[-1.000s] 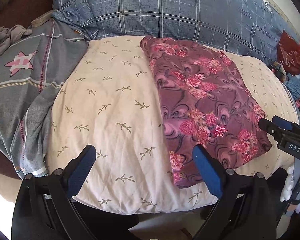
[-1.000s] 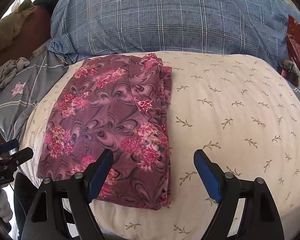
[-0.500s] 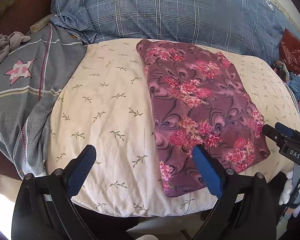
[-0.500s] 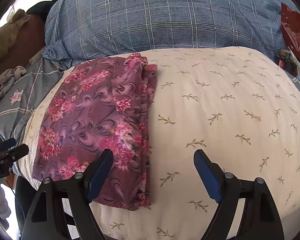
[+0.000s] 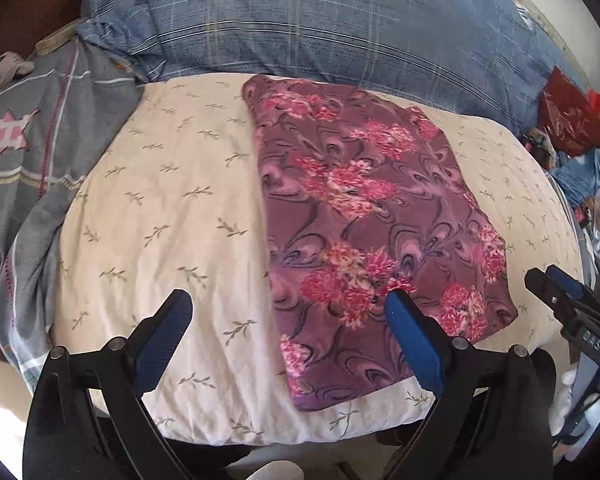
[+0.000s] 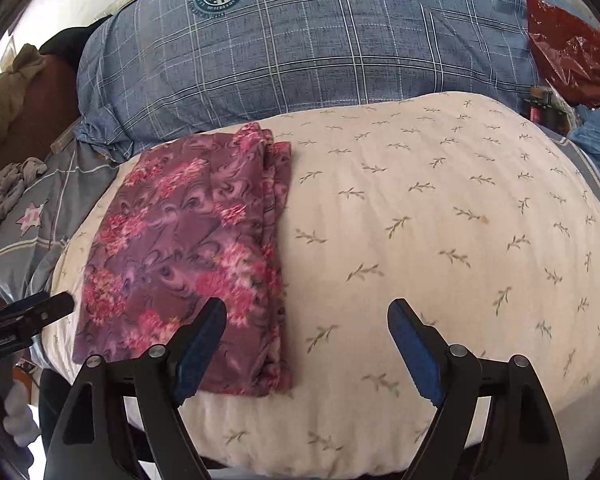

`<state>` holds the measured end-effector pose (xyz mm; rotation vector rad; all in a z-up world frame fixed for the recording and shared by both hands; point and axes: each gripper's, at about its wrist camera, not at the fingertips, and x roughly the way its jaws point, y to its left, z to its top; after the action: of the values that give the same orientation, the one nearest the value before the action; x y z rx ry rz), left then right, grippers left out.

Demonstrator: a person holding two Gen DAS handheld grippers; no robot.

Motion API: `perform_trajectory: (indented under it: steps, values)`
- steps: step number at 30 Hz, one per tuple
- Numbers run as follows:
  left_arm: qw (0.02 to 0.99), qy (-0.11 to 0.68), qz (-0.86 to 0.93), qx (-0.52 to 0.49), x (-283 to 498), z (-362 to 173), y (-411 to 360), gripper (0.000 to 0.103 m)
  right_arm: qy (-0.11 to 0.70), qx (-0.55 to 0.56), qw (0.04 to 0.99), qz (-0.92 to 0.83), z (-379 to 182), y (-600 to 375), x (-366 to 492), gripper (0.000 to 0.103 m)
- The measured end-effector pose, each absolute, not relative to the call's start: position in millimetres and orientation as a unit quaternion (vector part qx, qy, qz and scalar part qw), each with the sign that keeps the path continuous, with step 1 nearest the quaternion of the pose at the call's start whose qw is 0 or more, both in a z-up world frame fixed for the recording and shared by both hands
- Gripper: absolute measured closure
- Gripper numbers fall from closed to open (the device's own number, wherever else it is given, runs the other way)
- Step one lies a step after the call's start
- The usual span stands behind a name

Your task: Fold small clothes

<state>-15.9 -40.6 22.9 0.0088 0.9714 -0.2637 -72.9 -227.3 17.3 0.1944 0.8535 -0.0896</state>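
A purple cloth with pink flowers (image 5: 372, 216) lies folded into a flat rectangle on a cream pillow with leaf sprigs (image 5: 172, 208). My left gripper (image 5: 288, 332) hovers open over the pillow's near edge, its right finger above the cloth's near part, nothing between its fingers. In the right wrist view the same folded cloth (image 6: 192, 248) lies on the left half of the pillow (image 6: 440, 232). My right gripper (image 6: 308, 340) is open and empty, its left finger over the cloth's near right corner. The right gripper's tip (image 5: 560, 292) shows at the left wrist view's right edge.
A large blue plaid pillow (image 6: 300, 52) lies behind the cream one. A grey fabric with a pink star (image 5: 24, 160) lies to the left, with a crumpled grey garment (image 6: 8, 188) beyond it. Red plastic packaging (image 6: 568, 52) and clutter sit at the far right.
The right gripper has drifted to the right, so the cloth sits further left in its view. The left view has shifted slightly. The cloth itself has not moved and both grippers stayed open.
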Motion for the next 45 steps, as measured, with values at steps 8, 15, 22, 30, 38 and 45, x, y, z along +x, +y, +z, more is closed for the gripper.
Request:
perform_trajectory:
  steps: [8, 15, 22, 30, 38, 45]
  values:
    - [0.871, 0.468, -0.146, 0.008, -8.7, 17.9, -47.5, 0.005, 0.422, 0.081, 0.901, -0.058, 25.7, -228.5, -66.3, 0.018]
    - [0.882, 0.455, -0.124, 0.024, -9.0, 20.9, -38.3, 0.005, 0.439, 0.062, 0.896, -0.037, 23.5, -206.6, -49.5, 0.018]
    - [0.885, 0.449, -0.117, 0.04, -18.2, 20.2, -31.4, 0.005, 0.449, 0.026, 0.893, -0.034, 26.0, -192.1, -50.5, 0.018]
    - [0.889, 0.439, -0.114, 0.069, -37.2, 24.3, -38.4, 0.005, 0.444, 0.016, 0.896, -0.027, 30.5, -190.5, -57.5, 0.017]
    - [0.888, 0.435, -0.118, 0.092, -53.6, 26.2, -46.1, 0.005, 0.435, 0.008, 0.9, -0.032, 34.3, -189.8, -65.0, 0.017]
    - [0.889, 0.434, -0.117, 0.084, -60.6, 28.3, -44.5, 0.005, 0.43, -0.001, 0.902, -0.04, 35.0, -190.2, -72.9, 0.017]
